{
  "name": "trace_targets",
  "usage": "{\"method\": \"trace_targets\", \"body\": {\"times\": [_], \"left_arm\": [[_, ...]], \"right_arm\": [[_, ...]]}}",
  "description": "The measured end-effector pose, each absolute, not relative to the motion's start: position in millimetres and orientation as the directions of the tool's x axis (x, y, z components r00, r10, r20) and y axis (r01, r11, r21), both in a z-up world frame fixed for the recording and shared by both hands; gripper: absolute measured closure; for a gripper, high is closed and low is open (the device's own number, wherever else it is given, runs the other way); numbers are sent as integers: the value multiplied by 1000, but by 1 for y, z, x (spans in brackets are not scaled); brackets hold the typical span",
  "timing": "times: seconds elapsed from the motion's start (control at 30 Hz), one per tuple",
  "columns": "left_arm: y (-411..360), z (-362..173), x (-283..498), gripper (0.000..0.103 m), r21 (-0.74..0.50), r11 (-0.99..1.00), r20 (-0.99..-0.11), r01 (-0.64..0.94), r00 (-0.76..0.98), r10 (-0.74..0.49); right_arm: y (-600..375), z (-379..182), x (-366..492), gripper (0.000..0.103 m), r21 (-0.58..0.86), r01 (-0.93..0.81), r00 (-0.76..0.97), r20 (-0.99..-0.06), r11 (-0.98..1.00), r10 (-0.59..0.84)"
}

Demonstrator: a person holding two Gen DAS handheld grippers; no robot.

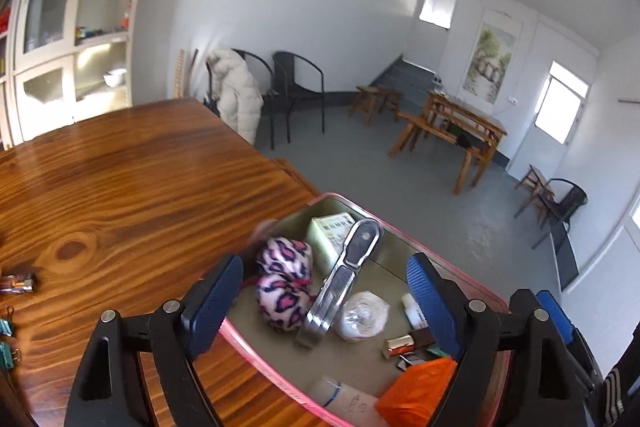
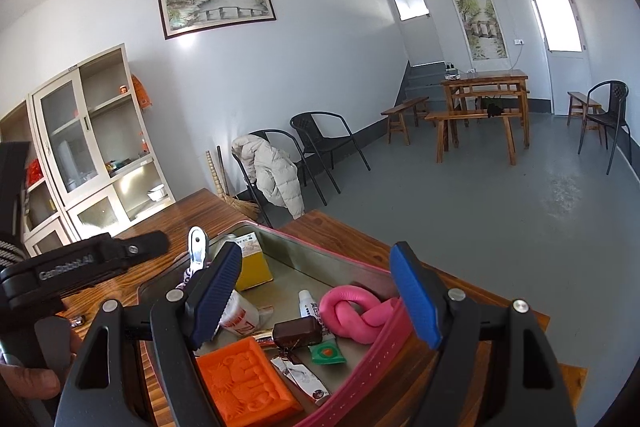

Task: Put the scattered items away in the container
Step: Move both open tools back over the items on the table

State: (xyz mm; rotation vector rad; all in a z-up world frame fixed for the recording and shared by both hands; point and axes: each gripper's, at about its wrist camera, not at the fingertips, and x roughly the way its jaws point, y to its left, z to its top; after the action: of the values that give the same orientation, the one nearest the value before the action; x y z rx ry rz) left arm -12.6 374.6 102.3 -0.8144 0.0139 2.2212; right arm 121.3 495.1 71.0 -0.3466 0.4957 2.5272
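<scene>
On the far left of the wooden table [image 1: 120,187], seen from the left wrist, some small green binder clips [image 1: 7,339] lay at the edge, and above them a small shiny item [image 1: 18,283] that was too blurred to name. Further right stood the container [image 1: 352,197], a shallow tin with a pink rim, near the corner of the table. The left claw [image 1: 326,295] hovered over it with its jaws wide apart and nothing between the pads. Inside the tin, from left to right, were a pink leopard-print scrunchie [image 1: 286,287], a pale green box [image 1: 330,231], a metal nail clipper [image 1: 344,275] that lay slanted over the other things, a roll of clear bags [image 1: 362,315] and an orange plastic piece [image 1: 416,391]. In the right wrist view the right claw [image 2: 316,295] was also apart and empty, above the near side of the same tin. Below it lay a yellow box [image 2: 254,269], a brown chocolate bar [image 2: 298,331], a small white tube [image 2: 310,303] and a knotted pink band [image 2: 356,315] against the right wall.
</scene>
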Motion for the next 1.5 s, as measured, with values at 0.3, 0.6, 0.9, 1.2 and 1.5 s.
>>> {"method": "trace_targets", "body": {"times": [0.3,0.6,0.9,1.2,1.5], "left_arm": [[346,92,-20,17,-254,-764,-600,-593,-523,605],[295,80,-22,17,-257,-820,-634,-512,-550,543],[203,67,-26,17,-221,-906,-668,-362,-620,411],[79,56,-22,17,-200,-967,-680,-157,-688,253],[16,45,-15,17,-173,-982,-704,-74,-689,175]], "right_arm": [[497,70,123,23,266,-576,-806,-340,-773,484],[491,71,122,23,210,-621,-773,-326,-755,545],[473,76,125,22,127,-669,-736,-250,-732,630],[447,85,122,21,84,-672,-735,-202,-736,648],[334,111,55,17,25,-119,-937,-333,-993,104]]}}
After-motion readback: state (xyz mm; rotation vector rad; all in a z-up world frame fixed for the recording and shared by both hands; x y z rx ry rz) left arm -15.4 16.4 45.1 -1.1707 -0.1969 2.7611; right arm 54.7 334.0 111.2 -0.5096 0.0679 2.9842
